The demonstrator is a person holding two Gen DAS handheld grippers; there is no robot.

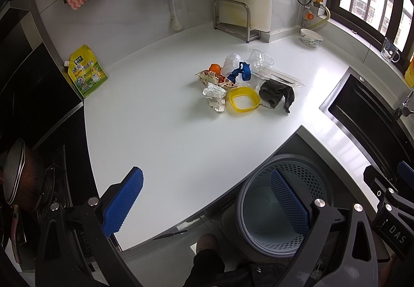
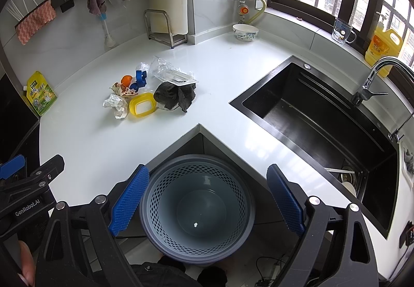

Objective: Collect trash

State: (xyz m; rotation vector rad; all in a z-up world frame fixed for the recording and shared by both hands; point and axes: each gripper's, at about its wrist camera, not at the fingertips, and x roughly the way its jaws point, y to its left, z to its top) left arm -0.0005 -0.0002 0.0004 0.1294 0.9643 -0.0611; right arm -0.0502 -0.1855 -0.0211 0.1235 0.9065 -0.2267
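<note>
A heap of trash lies mid-counter: crumpled white paper (image 1: pixel 214 96) (image 2: pixel 115 104), a yellow plastic ring lid (image 1: pixel 243 102) (image 2: pixel 142 107), a dark rag (image 1: pixel 275 95) (image 2: pixel 174 96), a blue scrap (image 1: pixel 242 72) (image 2: pixel 141 78), an orange cap (image 1: pixel 215 68) (image 2: pixel 126 79), a printed wrapper (image 1: pixel 214 78) and clear plastic packaging (image 1: pixel 271 68) (image 2: pixel 172 73). A grey perforated bin (image 1: pixel 271 209) (image 2: pixel 196 206) stands on the floor in the counter's corner notch. My left gripper (image 1: pixel 207 204) is open over the counter's front edge. My right gripper (image 2: pixel 207 199) is open above the bin. Both hold nothing.
A black sink (image 2: pixel 323 116) with a tap (image 2: pixel 372 80) is set in the counter at right. A yellow seasoning pouch (image 1: pixel 86 72), a bowl (image 2: pixel 245 32), a steel rack (image 1: pixel 234 19), a glass mug (image 2: pixel 342 32) and a yellow bottle (image 2: pixel 383 47) stand along the walls. A pan (image 1: pixel 23 175) sits on the stove at left.
</note>
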